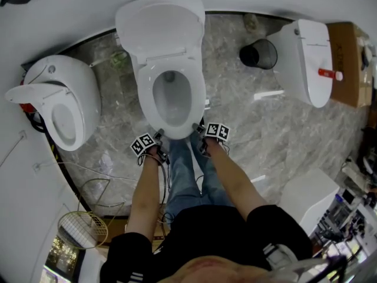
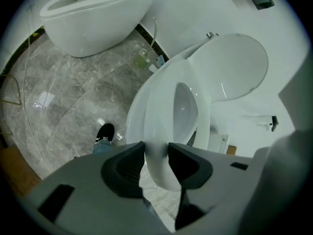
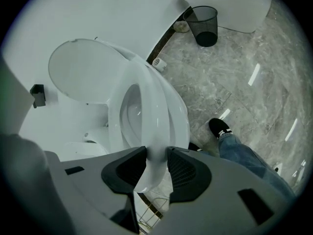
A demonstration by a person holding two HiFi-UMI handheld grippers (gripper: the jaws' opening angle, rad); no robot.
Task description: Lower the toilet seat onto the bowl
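Observation:
The white toilet (image 1: 143, 108) stands in the middle of the head view with its lid (image 1: 159, 25) upright against the wall. The toilet seat (image 1: 200, 99) lies low over the bowl. Both grippers hold the seat's front edge. My left gripper (image 1: 159, 139) is shut on the seat (image 2: 159, 131), its pads pressed on either side of the rim. My right gripper (image 1: 199, 133) is likewise shut on the seat (image 3: 151, 111). In the right gripper view the bowl (image 3: 178, 116) shows just beside the seat, with a thin gap between them. The lid (image 2: 239, 65) (image 3: 83, 72) stands behind.
A second toilet (image 1: 65, 105) stands at the left and another white toilet (image 1: 306, 58) at the right. A black mesh wastebasket (image 1: 258, 53) sits between toilets on the marble floor. The person's jeans (image 1: 188, 170) and black shoe (image 3: 220, 128) are right below the bowl's front.

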